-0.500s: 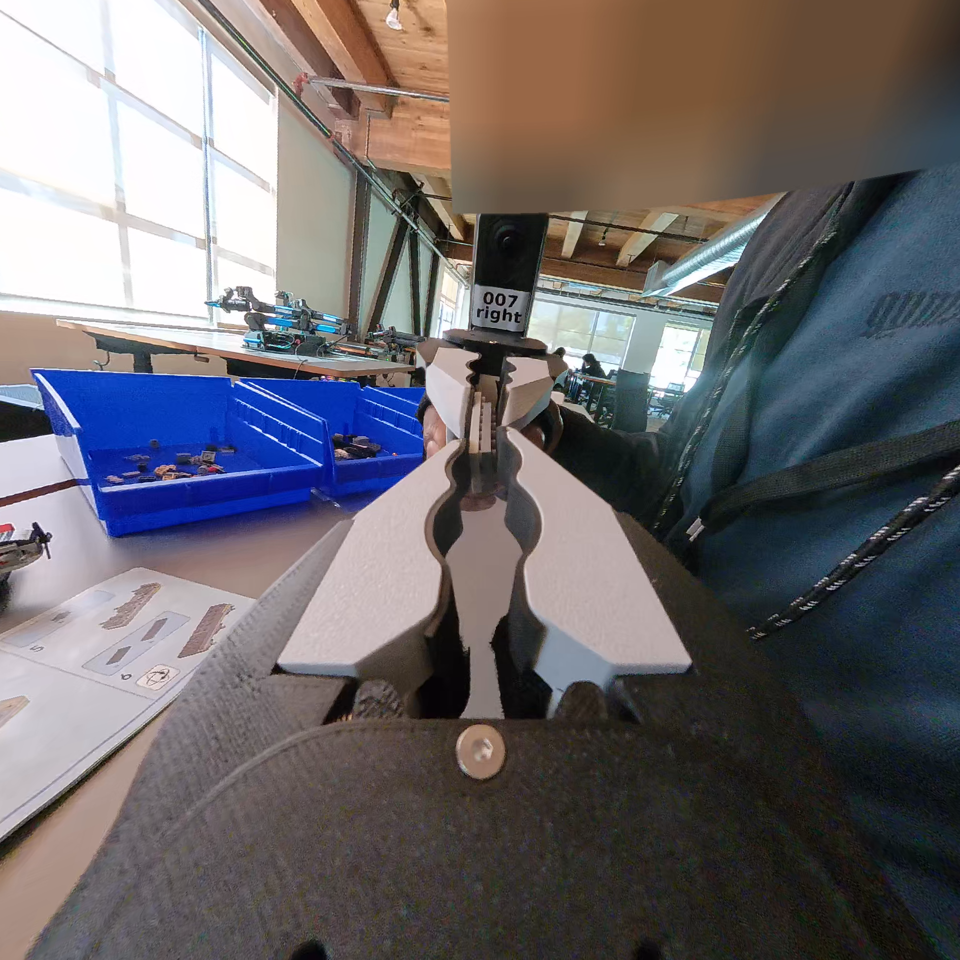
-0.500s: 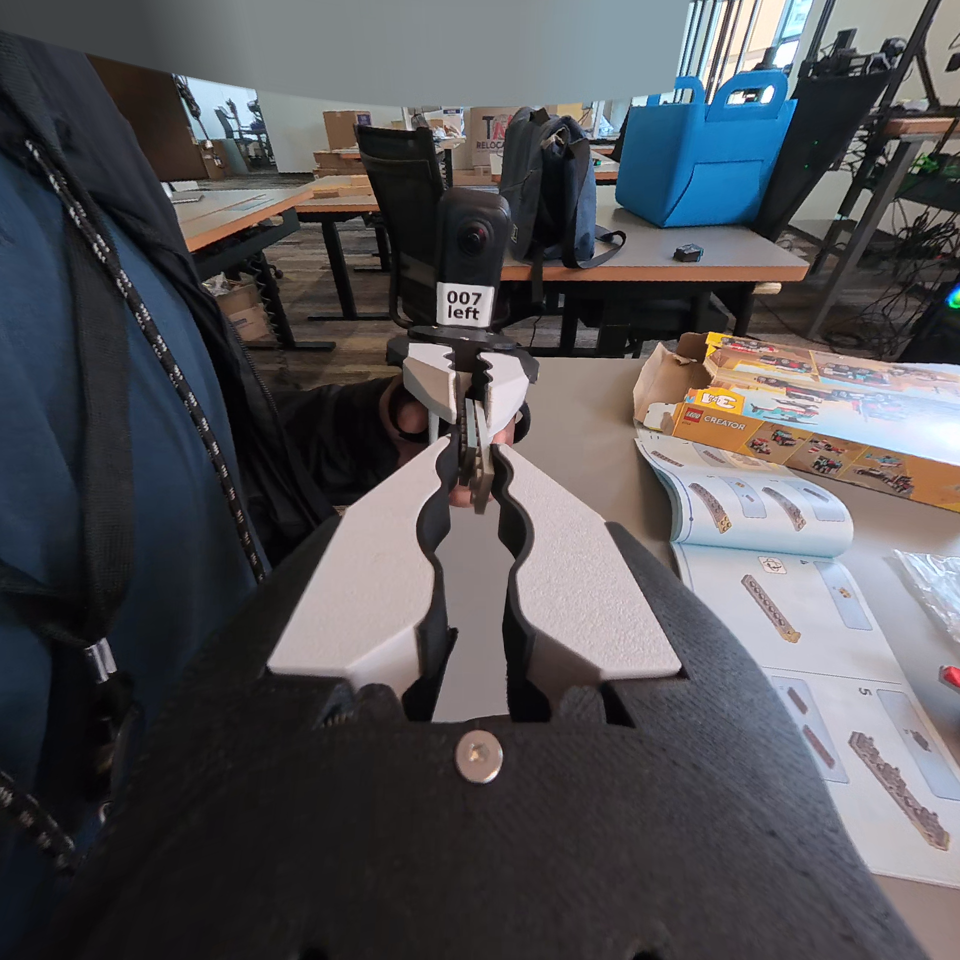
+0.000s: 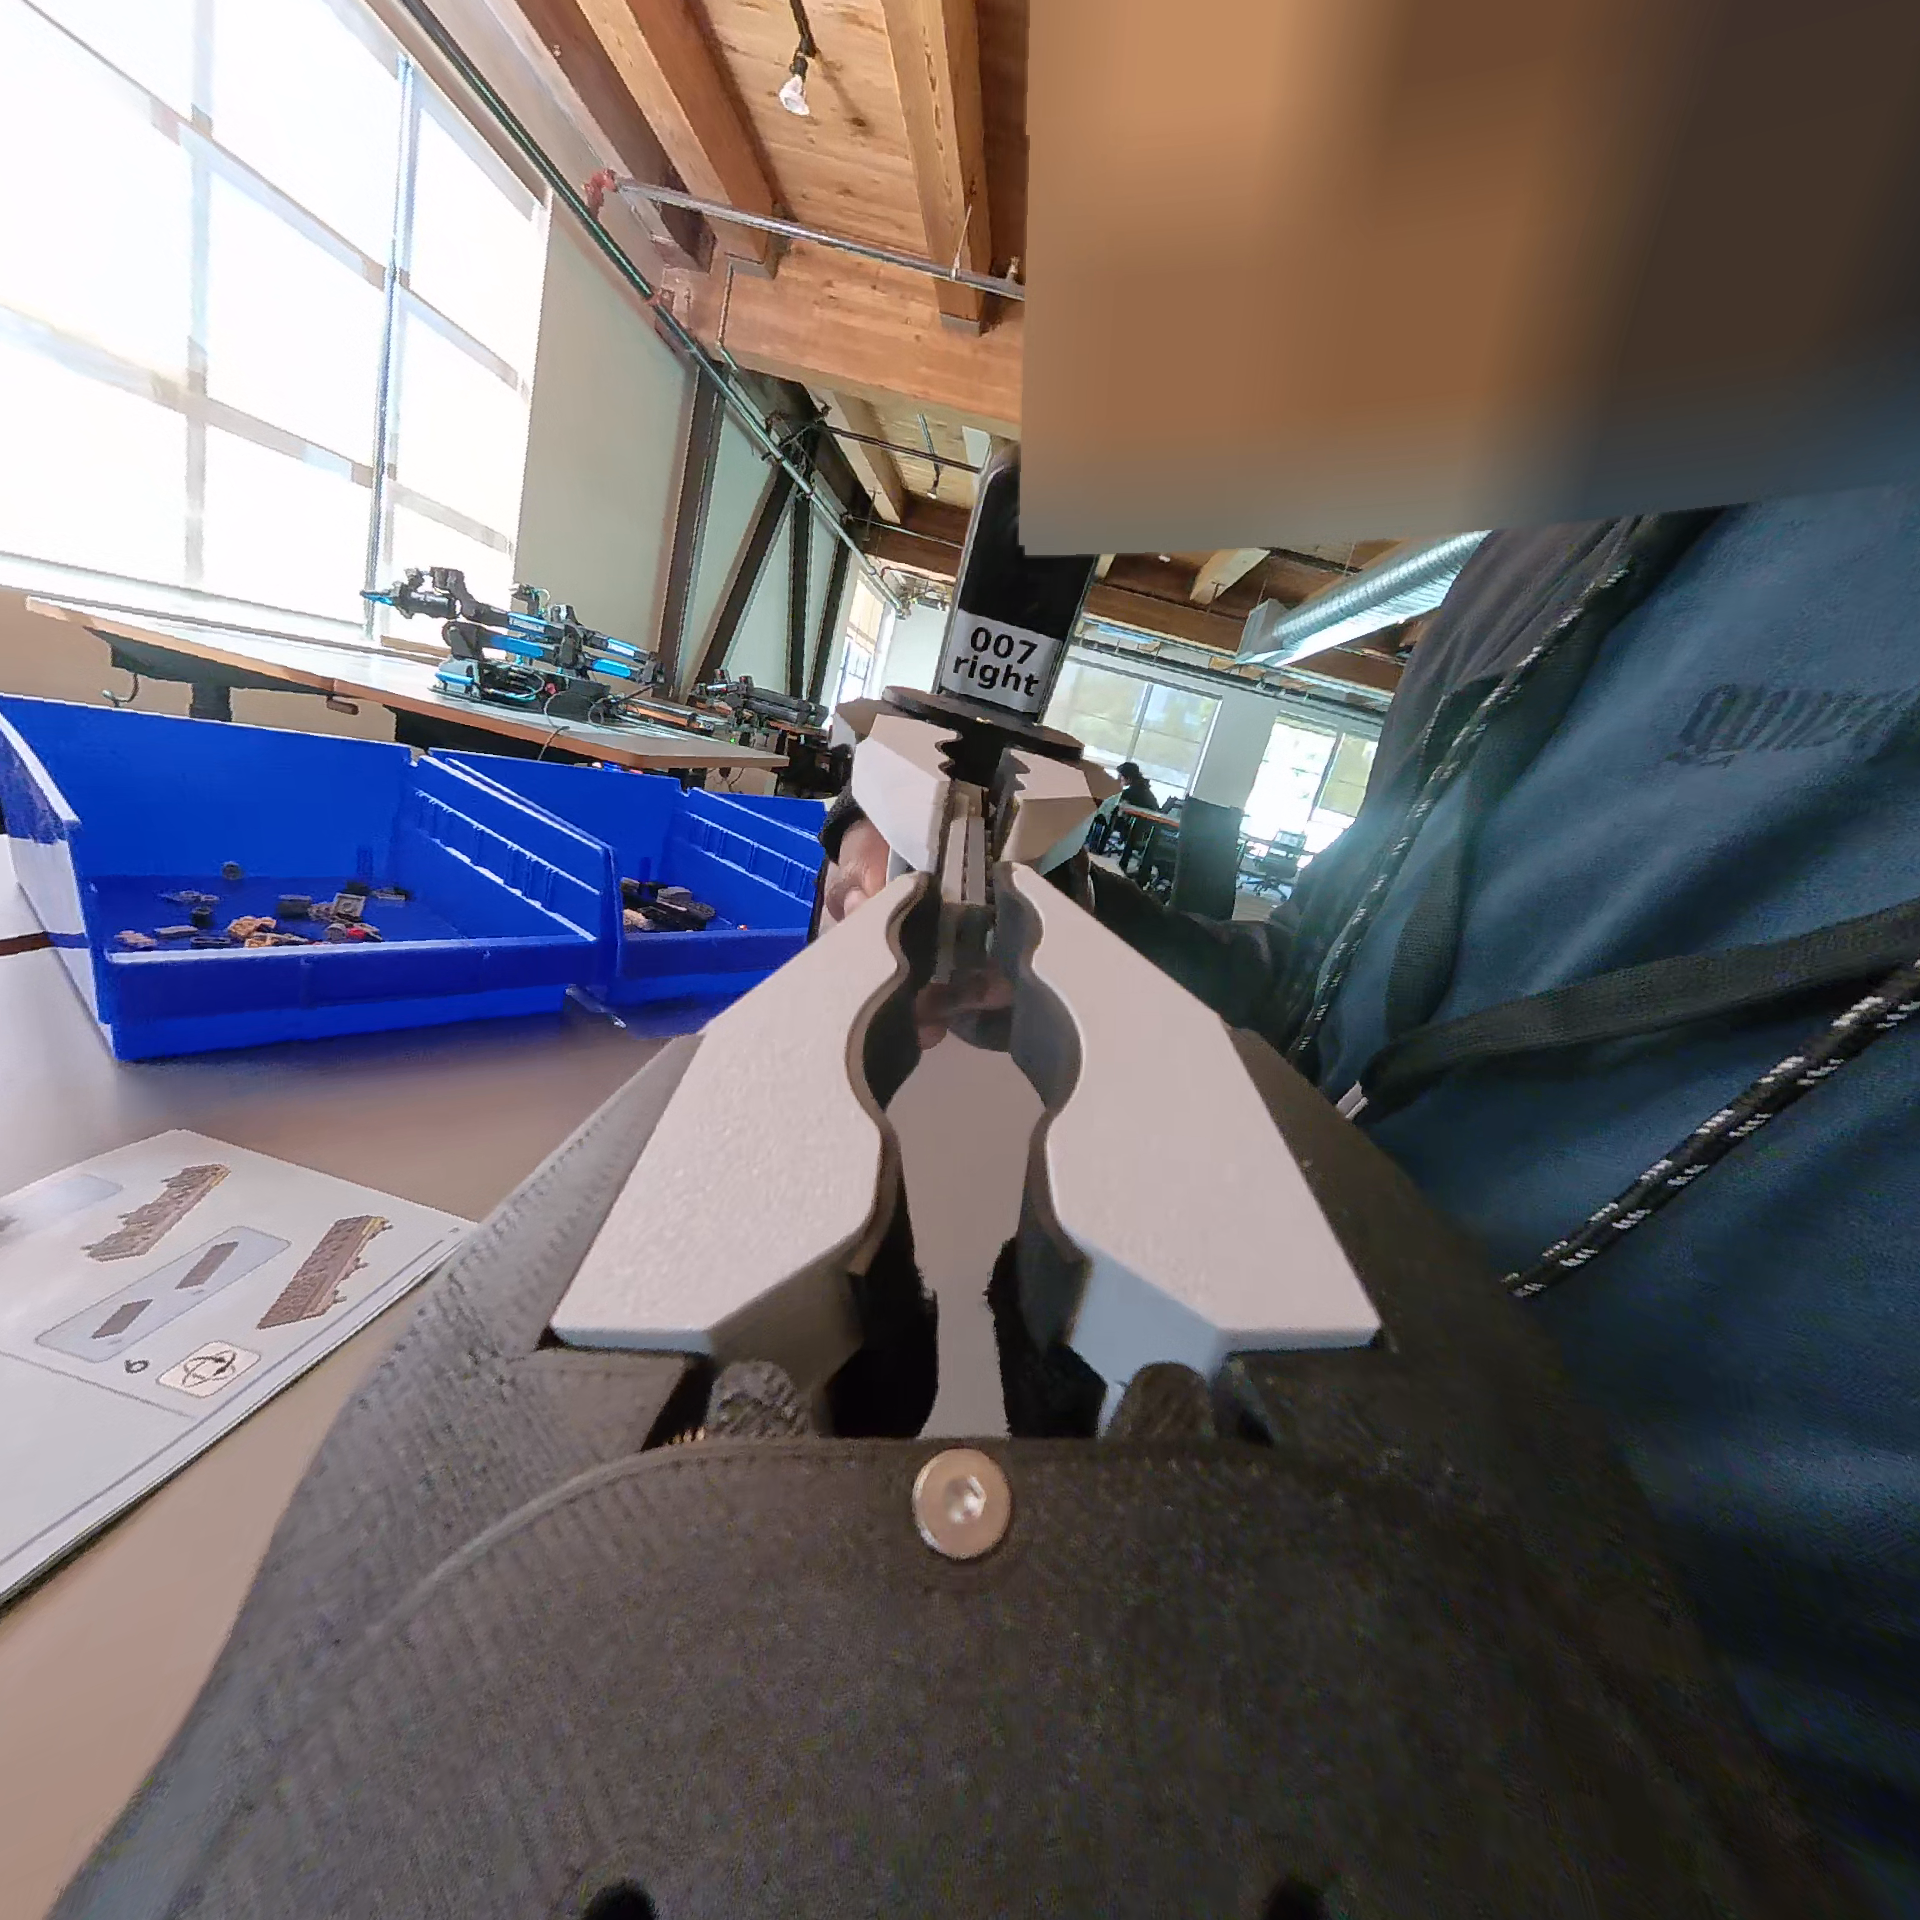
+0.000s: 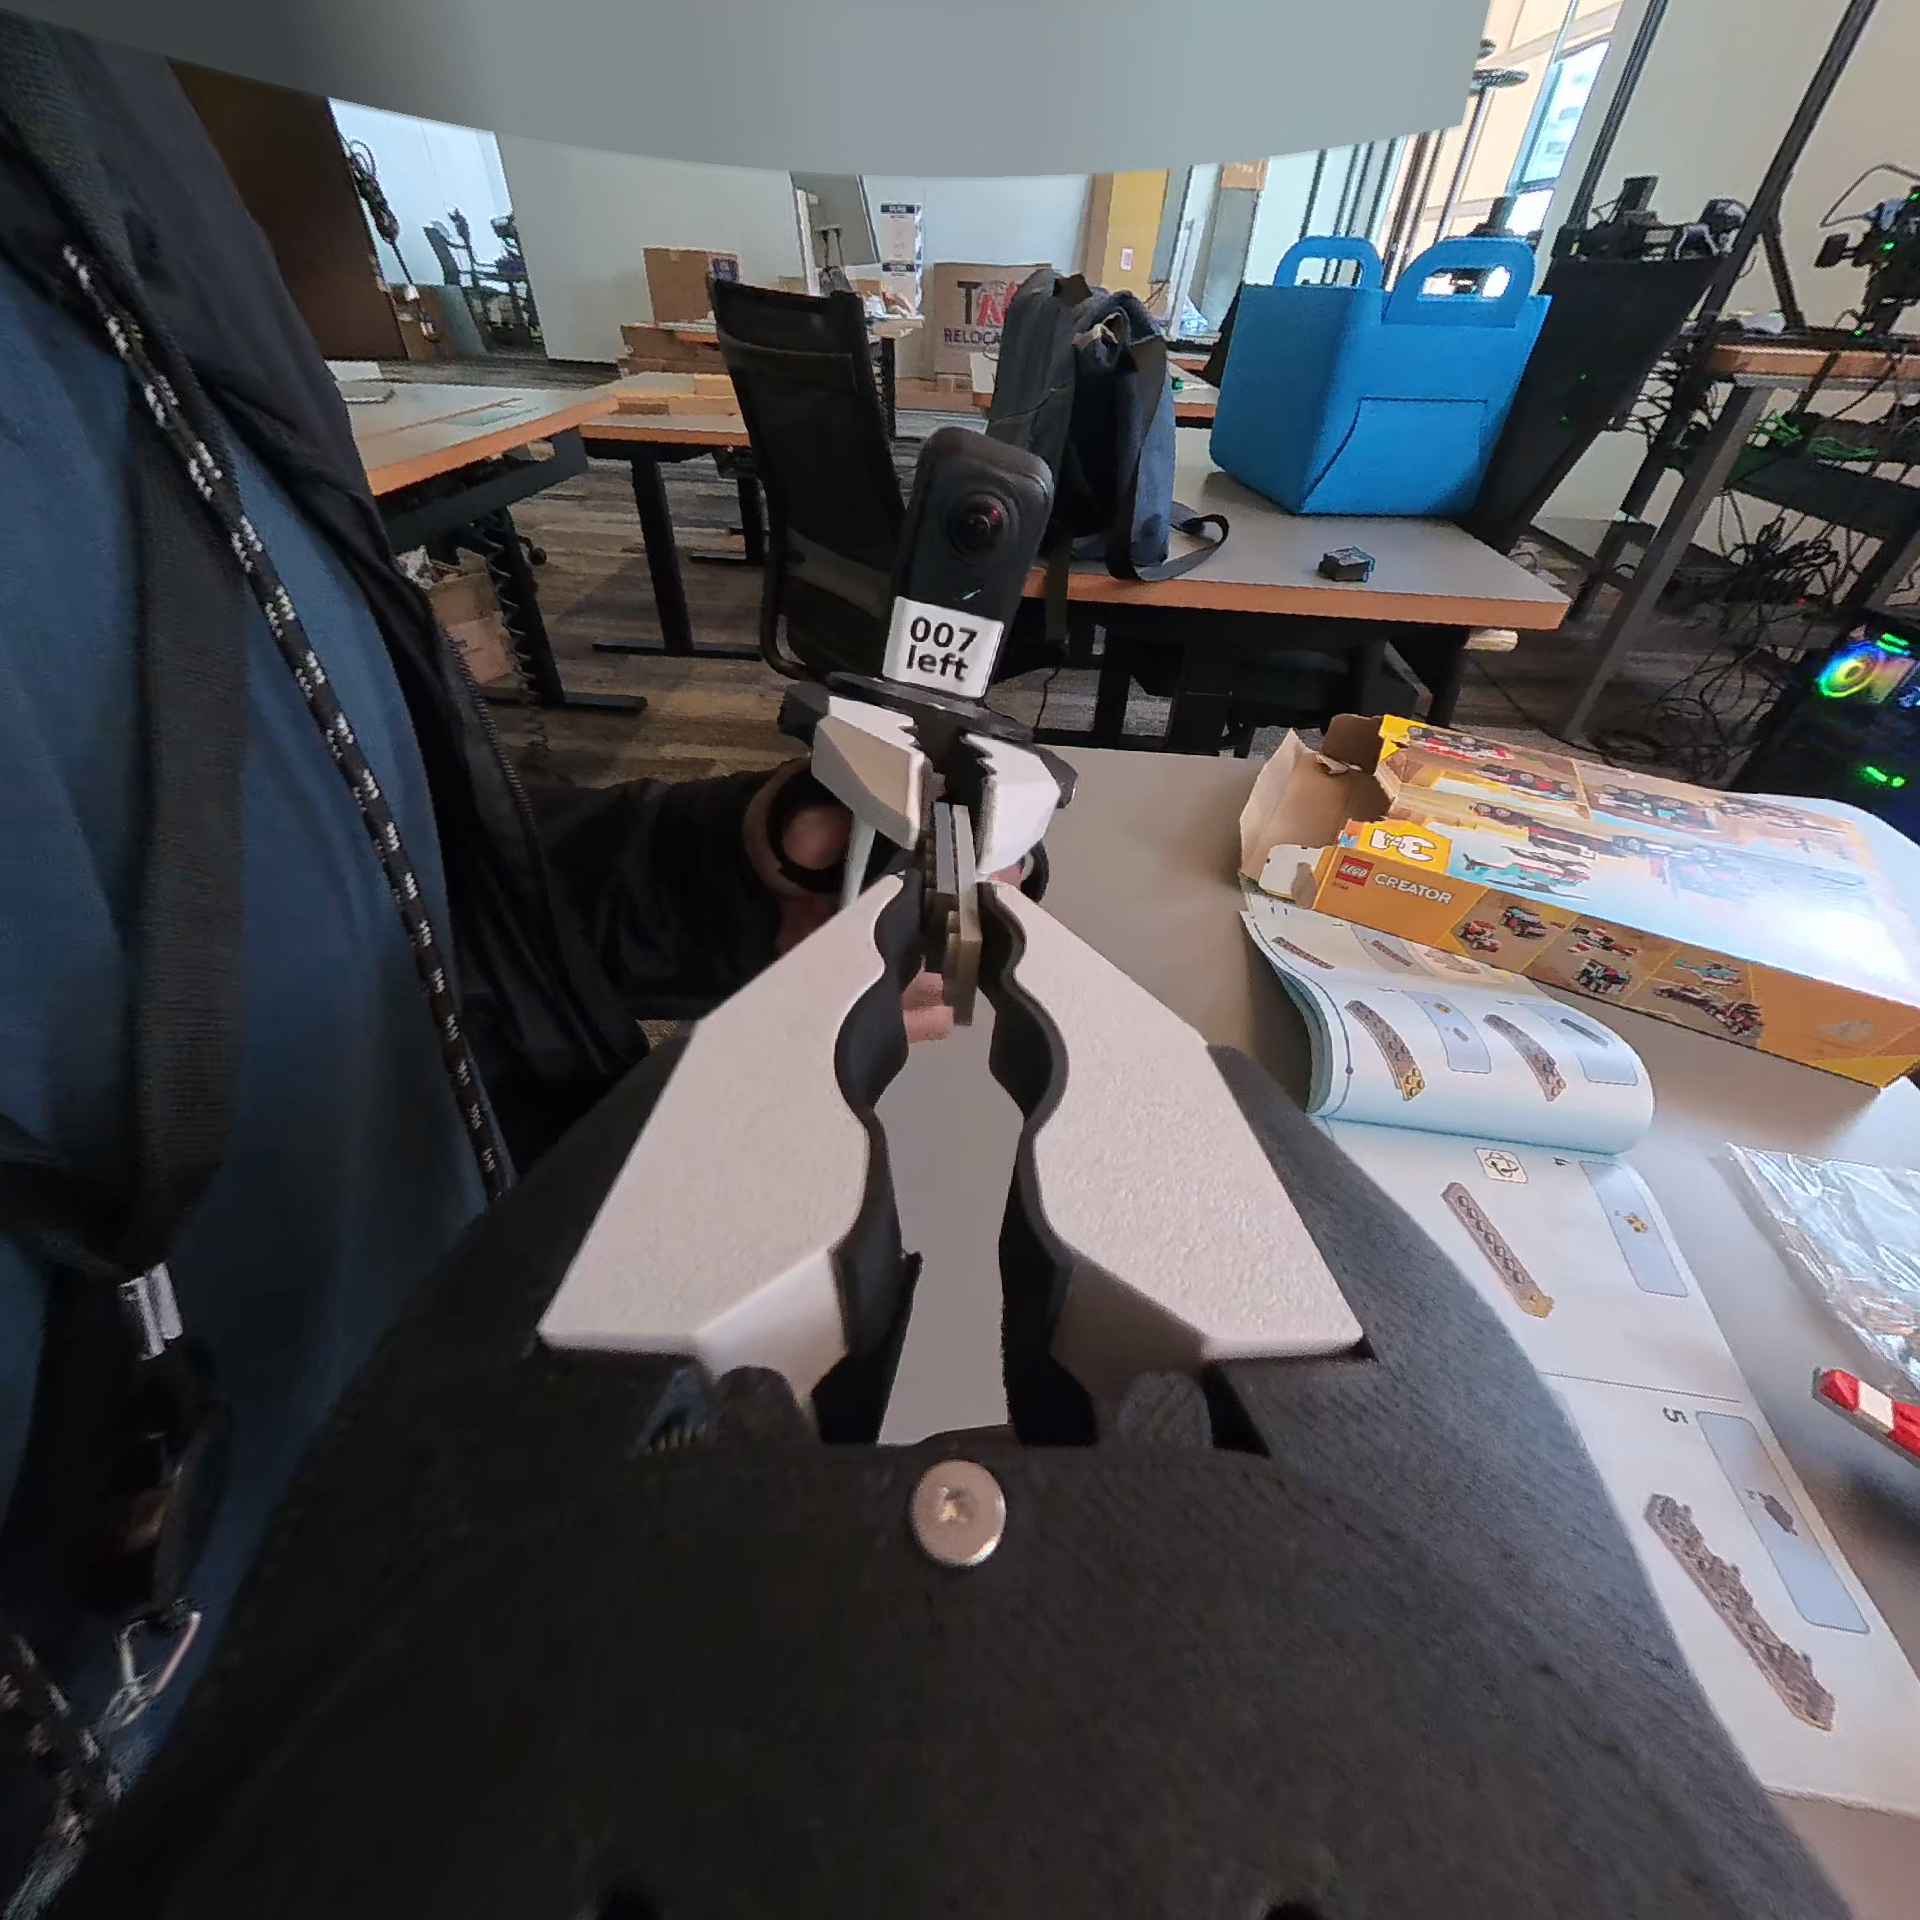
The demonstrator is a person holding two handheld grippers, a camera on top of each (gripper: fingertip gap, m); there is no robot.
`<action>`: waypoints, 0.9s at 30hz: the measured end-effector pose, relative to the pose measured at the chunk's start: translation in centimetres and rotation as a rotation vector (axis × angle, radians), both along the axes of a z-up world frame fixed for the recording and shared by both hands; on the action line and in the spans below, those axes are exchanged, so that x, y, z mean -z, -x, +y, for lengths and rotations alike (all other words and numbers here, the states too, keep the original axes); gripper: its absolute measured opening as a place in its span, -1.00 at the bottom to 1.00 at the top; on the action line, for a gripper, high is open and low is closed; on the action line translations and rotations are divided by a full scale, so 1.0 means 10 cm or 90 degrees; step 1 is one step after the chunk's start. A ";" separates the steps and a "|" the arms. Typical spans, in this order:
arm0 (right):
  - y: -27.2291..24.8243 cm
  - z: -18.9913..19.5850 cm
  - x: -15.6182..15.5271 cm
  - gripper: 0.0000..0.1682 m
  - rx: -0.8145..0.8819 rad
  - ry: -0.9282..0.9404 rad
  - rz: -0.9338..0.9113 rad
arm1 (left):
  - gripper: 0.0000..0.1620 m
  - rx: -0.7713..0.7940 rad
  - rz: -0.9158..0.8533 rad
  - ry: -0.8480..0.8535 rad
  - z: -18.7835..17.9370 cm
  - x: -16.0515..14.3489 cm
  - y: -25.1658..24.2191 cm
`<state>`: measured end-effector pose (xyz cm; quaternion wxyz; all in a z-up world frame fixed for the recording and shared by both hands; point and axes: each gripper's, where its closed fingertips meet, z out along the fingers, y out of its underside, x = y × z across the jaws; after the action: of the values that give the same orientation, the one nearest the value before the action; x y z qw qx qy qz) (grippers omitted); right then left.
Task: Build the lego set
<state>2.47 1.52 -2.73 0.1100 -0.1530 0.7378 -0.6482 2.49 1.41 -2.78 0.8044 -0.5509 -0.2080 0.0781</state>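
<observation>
A white printed sticker (image 3: 992, 665) sits on each black camera (image 4: 977, 520); print also marks the yellow box (image 4: 1621, 883), booklet (image 4: 1558, 1247), jacket (image 3: 1787, 717) and far carton (image 4: 961, 312).

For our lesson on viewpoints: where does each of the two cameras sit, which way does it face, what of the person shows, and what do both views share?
Left wrist view: on the left tongs, facing the right tongs and blue bins; blue jacket at the picture's right.
Right wrist view: on the right tongs, facing the left tongs, which pinch a lego piece; jacket at the picture's left.
Shared: both tongs, the jacket, the instruction booklet.
</observation>
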 end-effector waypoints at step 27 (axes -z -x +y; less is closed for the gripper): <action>0.15 0.01 -0.03 -0.88 0.032 0.056 -0.045 | -0.88 -0.030 -0.034 -0.046 -0.04 0.00 0.13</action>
<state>0.94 1.59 -2.39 0.1130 -0.1162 0.7077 -0.6877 1.17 1.06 -2.78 0.8161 -0.5182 -0.2449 0.0743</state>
